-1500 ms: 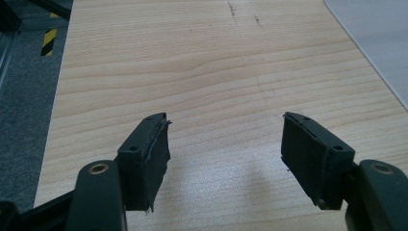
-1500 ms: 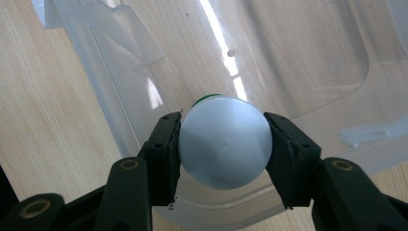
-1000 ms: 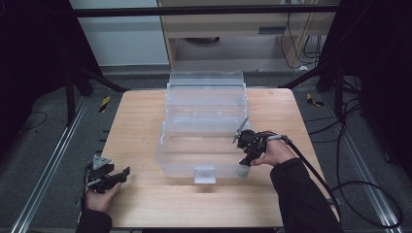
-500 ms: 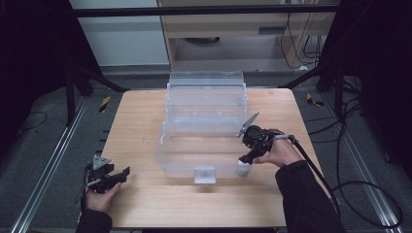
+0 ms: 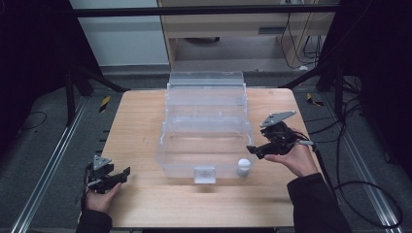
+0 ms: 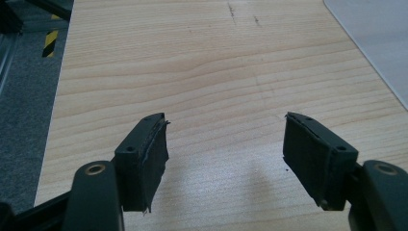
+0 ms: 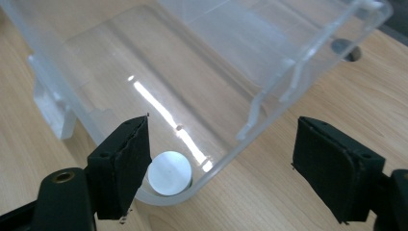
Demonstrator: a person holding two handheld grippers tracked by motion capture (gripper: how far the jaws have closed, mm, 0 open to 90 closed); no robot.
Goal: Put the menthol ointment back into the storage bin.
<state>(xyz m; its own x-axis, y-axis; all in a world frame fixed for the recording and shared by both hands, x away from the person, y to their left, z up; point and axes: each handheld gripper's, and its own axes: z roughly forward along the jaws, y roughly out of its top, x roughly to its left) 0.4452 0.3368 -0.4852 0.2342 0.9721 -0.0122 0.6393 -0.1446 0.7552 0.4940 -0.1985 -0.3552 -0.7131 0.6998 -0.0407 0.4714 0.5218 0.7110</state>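
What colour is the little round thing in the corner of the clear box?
White. The little round thing shows best in the right gripper view.

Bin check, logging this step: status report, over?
Left gripper open, idle by table edge. Right gripper open beside bin. White cap in bin's near corner. Nothing in the way.

A light wooden table [image 5: 145,121] with visible grain is seen at the centre of the high view, on a grey carpeted floor [image 5: 34,145]. Metal rails [image 5: 48,170] are laid along the floor at the left and right edges. A beige cabinet [image 5: 228,24] is placed at the upper centre, beside a white panel [image 5: 116,34]. Black cables [image 5: 374,194] are coiled at the lower right. Yellow-and-black striped markers [image 5: 104,103] are found at the table's upper corners.
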